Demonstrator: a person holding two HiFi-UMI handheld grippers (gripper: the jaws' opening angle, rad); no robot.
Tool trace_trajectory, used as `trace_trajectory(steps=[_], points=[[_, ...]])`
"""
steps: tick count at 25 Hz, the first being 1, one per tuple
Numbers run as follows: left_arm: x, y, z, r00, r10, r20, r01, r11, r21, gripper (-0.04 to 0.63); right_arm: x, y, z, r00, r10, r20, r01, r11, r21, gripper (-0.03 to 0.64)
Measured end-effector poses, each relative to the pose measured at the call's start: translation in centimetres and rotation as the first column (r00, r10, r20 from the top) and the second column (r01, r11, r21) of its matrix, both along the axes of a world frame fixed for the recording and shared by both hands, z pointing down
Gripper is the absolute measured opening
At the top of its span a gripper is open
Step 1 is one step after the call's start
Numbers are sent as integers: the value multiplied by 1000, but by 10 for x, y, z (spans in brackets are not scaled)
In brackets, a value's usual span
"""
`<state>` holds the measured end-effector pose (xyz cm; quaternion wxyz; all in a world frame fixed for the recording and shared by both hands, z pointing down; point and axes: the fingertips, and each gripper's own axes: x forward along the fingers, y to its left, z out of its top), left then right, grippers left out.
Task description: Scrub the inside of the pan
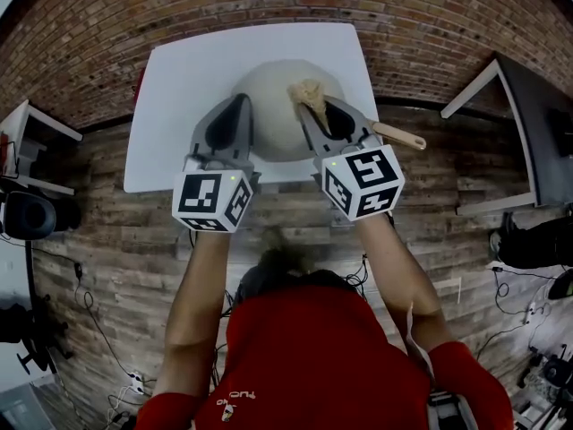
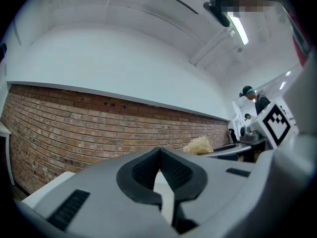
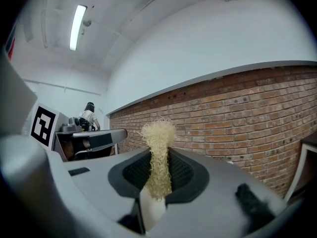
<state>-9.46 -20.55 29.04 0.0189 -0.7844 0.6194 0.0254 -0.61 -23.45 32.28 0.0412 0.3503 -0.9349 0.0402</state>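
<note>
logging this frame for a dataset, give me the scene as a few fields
surface: white table
pan: pale, round, on the table; wooden handle points right
left gripper: shut, nothing between the jaws, over the pan's left side
right gripper: shut on the scrubber, over the pan's right side
scrubber: tan fibre tuft, sticks out past the jaws
scrubber touching pan: cannot tell

White table (image 1: 170, 124) carries one cream pan (image 1: 273, 128), lying under left tongs (image 1: 242, 98) and right tongs (image 1: 303, 106).
</note>
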Motion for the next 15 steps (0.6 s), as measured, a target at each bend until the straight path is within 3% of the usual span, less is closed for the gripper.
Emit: trace_trajectory(steps=[15], points=[[-57, -97, 35, 997, 75, 13, -75, 997, -28, 14, -60, -86, 24, 992, 78, -94, -81, 996, -32, 86]])
